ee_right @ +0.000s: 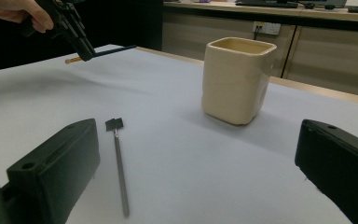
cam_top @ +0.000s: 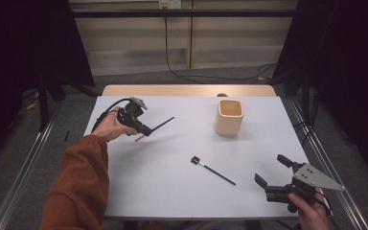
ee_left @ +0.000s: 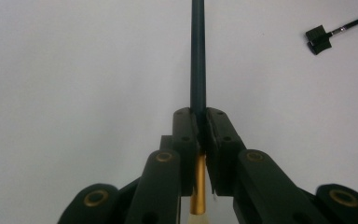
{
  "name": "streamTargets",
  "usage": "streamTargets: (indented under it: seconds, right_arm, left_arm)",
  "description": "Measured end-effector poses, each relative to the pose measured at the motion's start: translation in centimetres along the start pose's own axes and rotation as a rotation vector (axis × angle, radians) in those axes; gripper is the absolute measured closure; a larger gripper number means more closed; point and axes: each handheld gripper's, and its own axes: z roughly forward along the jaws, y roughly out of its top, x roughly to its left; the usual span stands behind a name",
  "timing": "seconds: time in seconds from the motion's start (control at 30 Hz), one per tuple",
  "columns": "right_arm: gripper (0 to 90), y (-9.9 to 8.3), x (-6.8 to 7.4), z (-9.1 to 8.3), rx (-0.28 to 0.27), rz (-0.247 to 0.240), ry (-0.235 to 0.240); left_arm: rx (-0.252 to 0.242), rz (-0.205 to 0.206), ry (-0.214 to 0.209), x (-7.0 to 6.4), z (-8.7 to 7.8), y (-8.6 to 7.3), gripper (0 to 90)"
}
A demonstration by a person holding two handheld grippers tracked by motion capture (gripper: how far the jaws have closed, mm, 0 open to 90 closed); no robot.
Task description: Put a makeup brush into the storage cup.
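Observation:
My left gripper (cam_top: 146, 130) is raised above the table's left side and is shut on a thin dark-handled brush (cam_top: 162, 124). In the left gripper view its jaws (ee_left: 201, 116) clamp the dark shaft (ee_left: 198, 56), with a gold ferrule and pale end behind them. A second black brush (cam_top: 214, 171) with a small square head lies flat near the middle of the white table (cam_top: 172, 196). My right gripper (cam_top: 272, 170) hovers open at the front right. In the right gripper view this brush (ee_right: 118, 158) lies just ahead of the left jaw. A cream square cup (cam_top: 229, 116) stands upright beyond.
In the right gripper view the cup (ee_right: 237, 79) stands ahead, and the other hand and its gripper (ee_right: 86, 53) are far off at the upper left. Black curtains flank the table, and a cable runs across the floor behind it.

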Motion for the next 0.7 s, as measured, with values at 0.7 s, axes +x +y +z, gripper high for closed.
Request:
streamTargets:
  seconds: [0.7]
  right_arm:
    - [0.0,0.0,0.0,0.0,0.000,0.000,0.002]
  left_arm:
    - [-0.377,-0.025,0.042,-2.3,-1.5,-1.6,83.5]
